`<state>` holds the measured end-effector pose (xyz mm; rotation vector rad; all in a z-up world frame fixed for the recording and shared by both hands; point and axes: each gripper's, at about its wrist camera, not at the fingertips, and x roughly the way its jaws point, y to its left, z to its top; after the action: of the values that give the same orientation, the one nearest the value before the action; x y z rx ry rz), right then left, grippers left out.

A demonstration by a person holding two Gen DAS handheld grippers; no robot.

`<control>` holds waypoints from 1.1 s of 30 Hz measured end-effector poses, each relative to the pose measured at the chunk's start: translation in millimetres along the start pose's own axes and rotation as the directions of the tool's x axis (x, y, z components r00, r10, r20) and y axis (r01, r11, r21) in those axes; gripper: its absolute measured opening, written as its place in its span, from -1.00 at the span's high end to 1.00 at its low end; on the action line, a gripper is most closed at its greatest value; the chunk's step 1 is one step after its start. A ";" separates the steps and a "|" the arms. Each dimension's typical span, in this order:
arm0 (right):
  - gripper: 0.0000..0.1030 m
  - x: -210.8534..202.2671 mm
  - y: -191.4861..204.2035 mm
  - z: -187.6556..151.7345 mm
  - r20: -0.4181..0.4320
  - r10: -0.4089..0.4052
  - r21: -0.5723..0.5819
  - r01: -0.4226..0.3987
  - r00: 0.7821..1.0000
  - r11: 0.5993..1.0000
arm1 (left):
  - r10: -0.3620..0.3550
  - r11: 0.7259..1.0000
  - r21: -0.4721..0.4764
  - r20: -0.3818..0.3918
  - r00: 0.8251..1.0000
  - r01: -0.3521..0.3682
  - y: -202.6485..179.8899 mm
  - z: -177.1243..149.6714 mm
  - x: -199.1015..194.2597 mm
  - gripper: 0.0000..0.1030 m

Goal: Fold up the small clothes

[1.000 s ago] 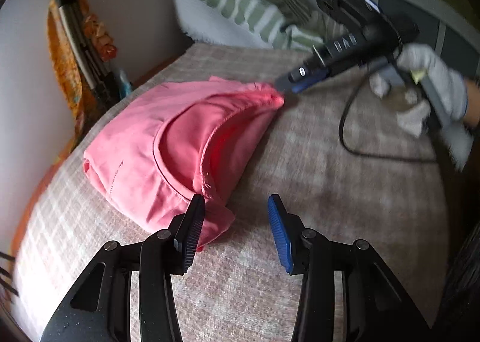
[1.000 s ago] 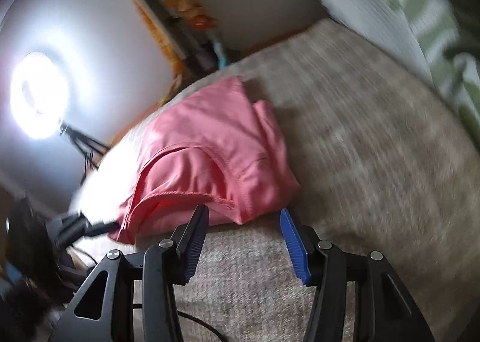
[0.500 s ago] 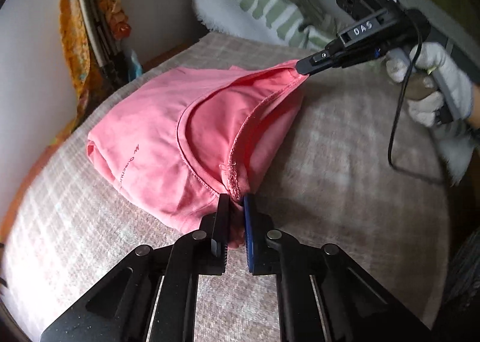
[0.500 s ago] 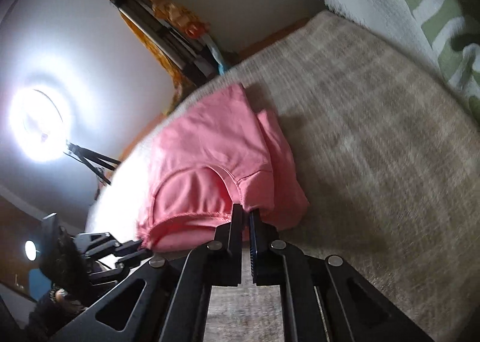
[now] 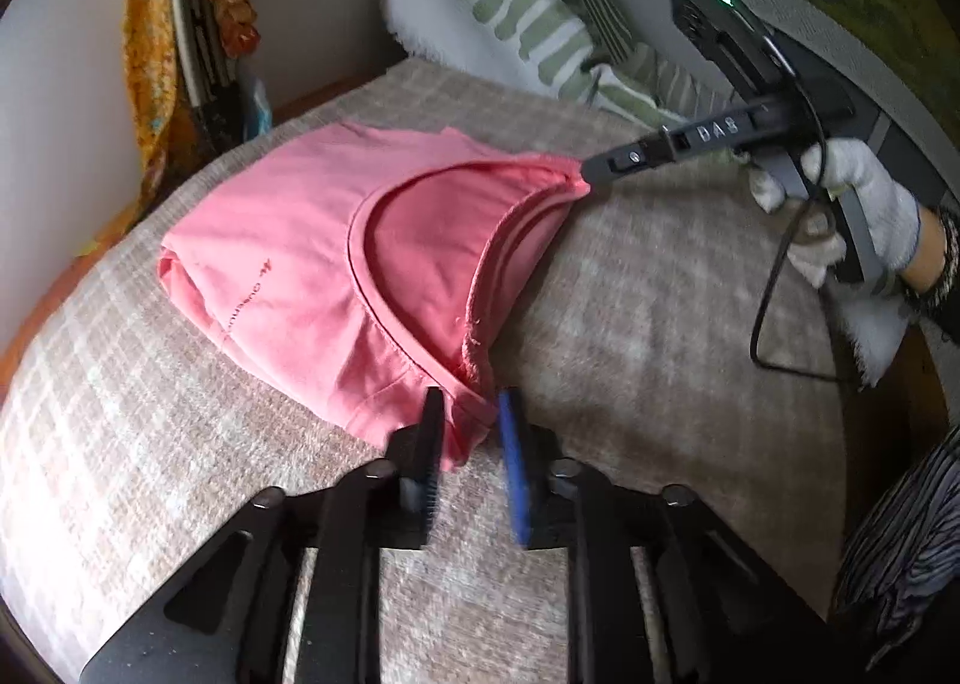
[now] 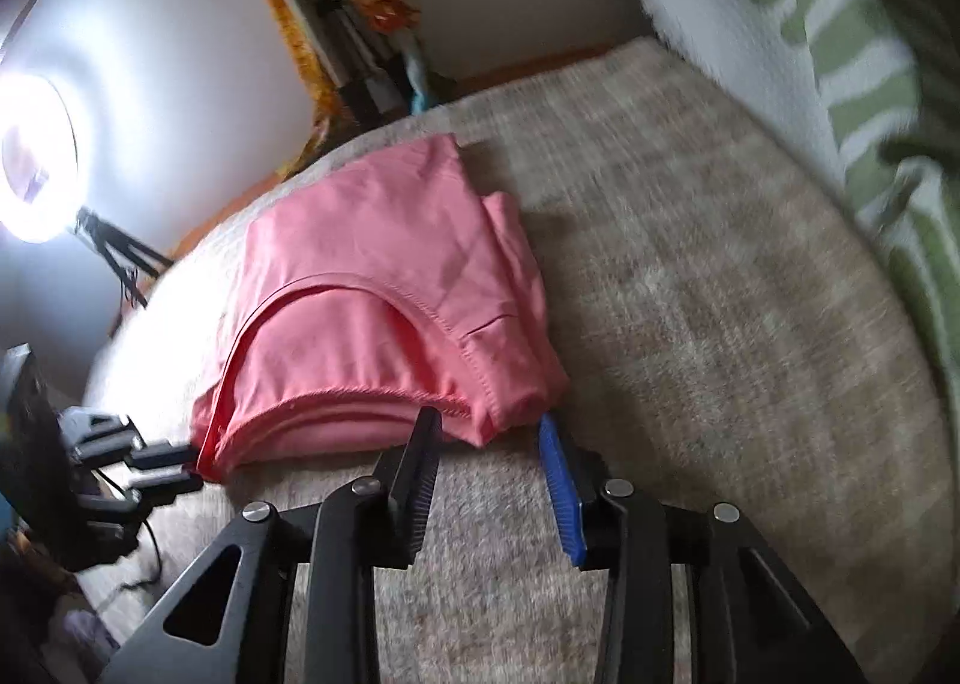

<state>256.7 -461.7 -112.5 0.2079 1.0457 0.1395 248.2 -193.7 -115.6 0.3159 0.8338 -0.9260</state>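
Observation:
A pink folded garment lies on a beige checked bed cover; it also shows in the right wrist view. My left gripper is open, its jaws a little apart around the garment's near corner. My right gripper is open with the garment's other corner between its jaws. In the left wrist view the right gripper touches the far corner, held by a white-gloved hand.
A green-striped white pillow lies at the bed's far end. Orange fabric and a folded stand lean on the wall at left. A bright ring light on a tripod stands left of the bed. A black cable hangs from the right gripper.
Both grippers closed on the garment's corners half a second ago and have now opened. The garment has settled flatter on the bed.

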 end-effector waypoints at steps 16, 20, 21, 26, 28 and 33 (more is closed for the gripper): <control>-0.42 -90.8 88.4 -35.6 0.212 -0.094 -0.079 0.113 0.973 0.990 | 0.154 0.972 -0.195 0.110 0.982 -0.131 -14.4 -13.3 -89.4 -0.53; -0.52 -108.2 104.5 -48.6 0.236 -0.098 -0.069 0.117 0.967 0.991 | 0.172 0.966 -0.219 0.143 0.975 -0.138 -24.6 -20.0 -112.9 -0.54; -0.54 -111.4 108.0 -51.7 0.240 -0.101 -0.068 0.121 0.965 0.990 | 0.180 0.964 -0.222 0.149 0.972 -0.144 -27.3 -21.2 -116.7 -0.55; -0.61 -127.8 126.7 -71.1 0.260 -0.137 -0.079 0.162 0.956 0.984 | 0.211 0.954 -0.249 0.171 0.962 -0.165 -40.1 -29.2 -135.7 -0.56; -0.63 -135.2 131.3 -77.9 0.272 -0.146 -0.070 0.171 0.951 0.983 | 0.224 0.950 -0.261 0.176 0.959 -0.174 -43.5 -31.9 -142.3 -0.56; -0.68 -149.7 136.6 -94.6 0.300 -0.164 -0.033 0.182 0.940 0.983 | 0.270 0.937 -0.273 0.180 0.946 -0.216 -52.0 -39.1 -155.0 -0.57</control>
<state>98.2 -351.0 0.1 0.0778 0.7544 -0.0205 136.7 -112.3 -19.7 0.0933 0.6839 -0.6004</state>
